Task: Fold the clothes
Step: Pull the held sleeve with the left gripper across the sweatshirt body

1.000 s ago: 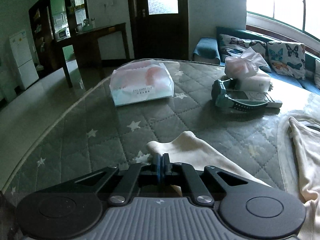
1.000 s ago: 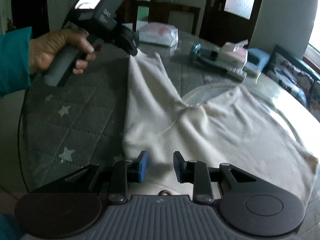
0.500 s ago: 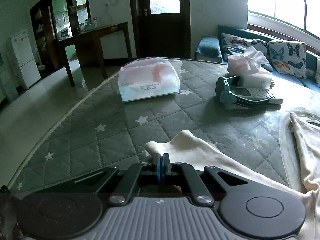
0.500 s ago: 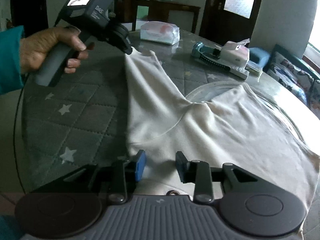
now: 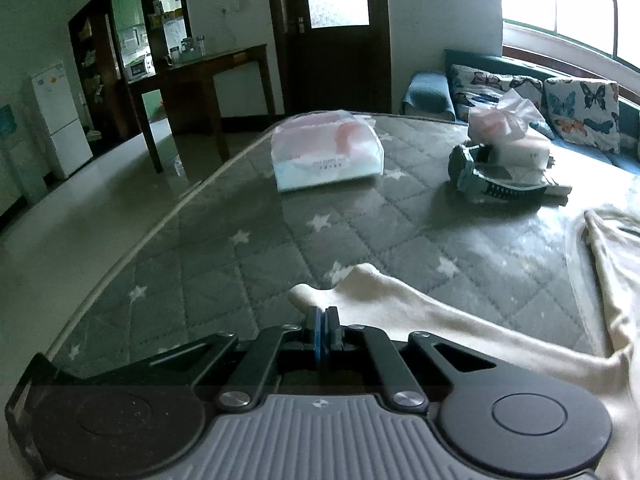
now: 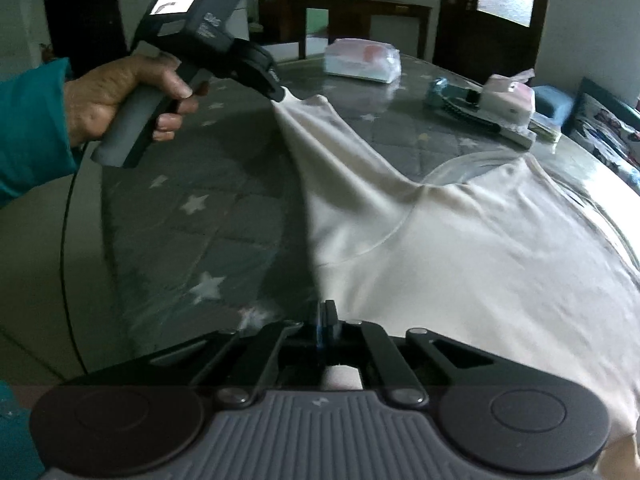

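Two grippers, left gripper (image 5: 325, 320) and right gripper (image 6: 326, 316), are each clamped on the cream shirt (image 6: 460, 240).

A shirt (image 6: 460, 248) lies spread on the bench (image 6: 192, 216). Behind it sit a packet (image 6: 362, 60) at left and a tissue box (image 6: 508, 98) at right.

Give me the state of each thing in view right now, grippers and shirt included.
Left gripper: shut on the sleeve tip, lifted off the table.
Right gripper: shut on the shirt's near edge.
Cream shirt: spread on the table, unfolded, one sleeve pulled taut.
Wipes pack: lying flat, closed.
Tissue box: a tissue sticking out.
Door: closed.
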`<state>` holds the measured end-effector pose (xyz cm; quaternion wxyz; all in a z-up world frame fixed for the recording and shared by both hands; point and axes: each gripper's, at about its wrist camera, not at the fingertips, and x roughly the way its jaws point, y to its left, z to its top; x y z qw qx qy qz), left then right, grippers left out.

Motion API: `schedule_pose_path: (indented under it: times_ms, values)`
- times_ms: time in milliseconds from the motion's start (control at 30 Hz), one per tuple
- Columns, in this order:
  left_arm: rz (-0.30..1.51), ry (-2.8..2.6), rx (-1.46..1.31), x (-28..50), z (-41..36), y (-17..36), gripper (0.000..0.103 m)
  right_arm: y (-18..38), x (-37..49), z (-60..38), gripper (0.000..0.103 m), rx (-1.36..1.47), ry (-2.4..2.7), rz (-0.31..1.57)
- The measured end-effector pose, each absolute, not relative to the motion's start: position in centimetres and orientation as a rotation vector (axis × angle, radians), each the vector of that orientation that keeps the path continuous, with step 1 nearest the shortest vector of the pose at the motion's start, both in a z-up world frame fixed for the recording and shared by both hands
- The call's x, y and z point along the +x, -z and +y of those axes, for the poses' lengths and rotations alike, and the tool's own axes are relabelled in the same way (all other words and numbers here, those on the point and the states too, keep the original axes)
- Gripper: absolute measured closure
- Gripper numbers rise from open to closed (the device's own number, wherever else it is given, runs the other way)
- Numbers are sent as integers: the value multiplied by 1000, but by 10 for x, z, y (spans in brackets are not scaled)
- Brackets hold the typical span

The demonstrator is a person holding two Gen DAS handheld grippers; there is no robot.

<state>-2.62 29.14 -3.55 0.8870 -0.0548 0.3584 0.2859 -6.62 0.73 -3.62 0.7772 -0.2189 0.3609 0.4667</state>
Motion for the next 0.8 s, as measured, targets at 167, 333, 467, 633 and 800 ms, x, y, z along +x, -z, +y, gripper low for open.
schedule_pose_path:
  times_ms: [167, 333, 467, 633, 800]
  values:
    - [765, -608, -142, -32, 295, 42, 101, 33, -73, 8, 100, -497, -999, 747]
    - [761, -609, -130, -31, 293, 41, 101, 27, -72, 7, 90, -511, -962, 692]
    - [761, -611, -127, -30, 292, 41, 101, 28, -69, 6, 85, -503, -950, 685]
    - [767, -613, -127, -30, 293, 42, 101, 21, -73, 4, 79, -492, -957, 658]
    - [770, -615, -130, -30, 293, 43, 101, 16, -76, 3, 68, -506, -938, 616]
